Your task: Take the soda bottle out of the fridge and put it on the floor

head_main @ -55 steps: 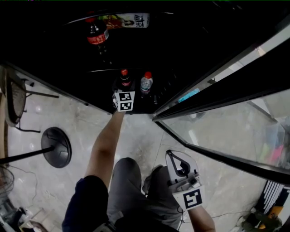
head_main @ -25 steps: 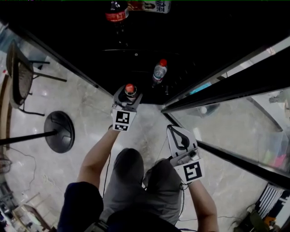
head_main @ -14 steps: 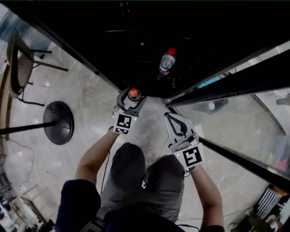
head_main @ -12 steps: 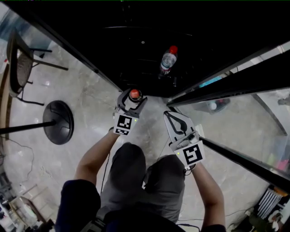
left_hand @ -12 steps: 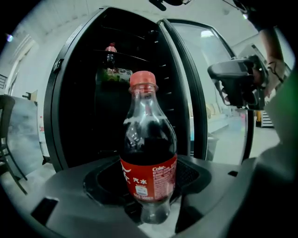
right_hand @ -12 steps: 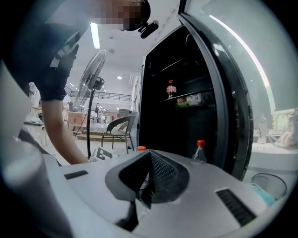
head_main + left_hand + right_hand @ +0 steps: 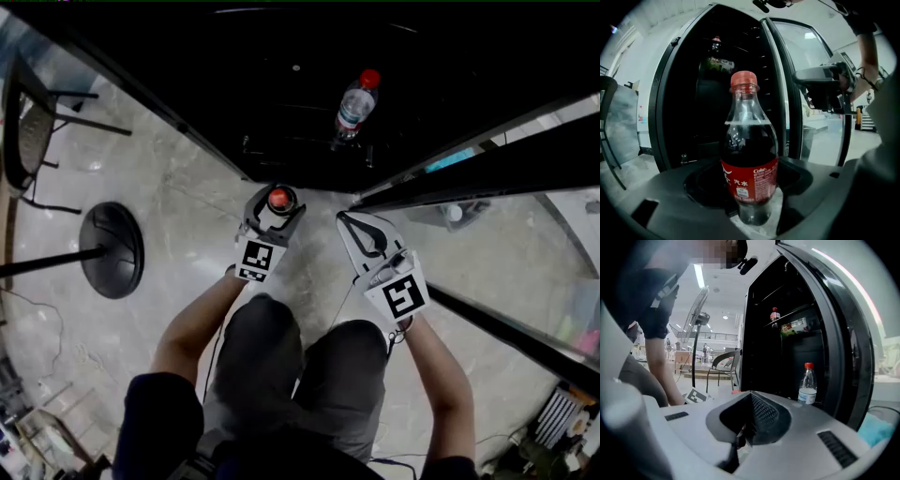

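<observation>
Since left hand-held gripper (image 7: 275,204) grips the red-capped dark soda bottle (image 7: 750,159), lower it upright onto grey floor (image 7: 187,234) below. Right hand-held gripper (image 7: 345,220) closed, empty.

The head view looks steeply down from above the person's knees (image 7: 267,328), with the floor (image 7: 178,197) below and the open fridge (image 7: 281,122) at 12 o'clock. The left gripper view sits low, very near the soda bottle (image 7: 750,173), facing into the fridge; the right gripper (image 7: 801,78) shows at 2 o'clock. The right gripper view faces the same interior, sharing the water bottle (image 7: 806,383) with the head view
</observation>
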A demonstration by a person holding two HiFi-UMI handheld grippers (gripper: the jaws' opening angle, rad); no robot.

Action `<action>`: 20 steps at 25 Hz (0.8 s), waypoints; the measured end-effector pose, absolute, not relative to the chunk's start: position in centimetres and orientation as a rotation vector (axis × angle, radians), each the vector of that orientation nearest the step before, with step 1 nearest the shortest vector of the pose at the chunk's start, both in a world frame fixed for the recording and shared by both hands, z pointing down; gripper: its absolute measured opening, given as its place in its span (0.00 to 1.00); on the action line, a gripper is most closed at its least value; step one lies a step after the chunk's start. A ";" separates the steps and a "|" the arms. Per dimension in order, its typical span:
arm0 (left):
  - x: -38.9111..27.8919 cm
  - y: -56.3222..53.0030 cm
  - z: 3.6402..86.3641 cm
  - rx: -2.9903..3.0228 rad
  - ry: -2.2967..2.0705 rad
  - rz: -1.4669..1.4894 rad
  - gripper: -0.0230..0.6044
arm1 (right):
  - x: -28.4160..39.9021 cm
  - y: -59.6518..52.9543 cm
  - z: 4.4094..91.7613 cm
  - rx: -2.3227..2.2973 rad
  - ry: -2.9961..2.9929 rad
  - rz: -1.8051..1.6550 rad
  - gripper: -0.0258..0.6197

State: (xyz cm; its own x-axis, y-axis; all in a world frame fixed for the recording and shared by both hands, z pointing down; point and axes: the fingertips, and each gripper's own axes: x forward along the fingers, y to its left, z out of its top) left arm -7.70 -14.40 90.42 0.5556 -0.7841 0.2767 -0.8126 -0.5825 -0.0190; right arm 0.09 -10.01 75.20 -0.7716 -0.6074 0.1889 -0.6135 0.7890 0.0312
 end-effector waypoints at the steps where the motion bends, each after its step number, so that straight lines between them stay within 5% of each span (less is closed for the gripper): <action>1: -7.6 -14.2 91.1 2.675 -1.370 0.393 0.55 | 0.0 -10.2 75.7 0.964 -2.795 0.056 0.07; 20: -6.8 -13.0 103.2 2.608 -1.379 0.499 0.55 | 0.7 -9.7 84.1 0.961 -2.741 0.068 0.07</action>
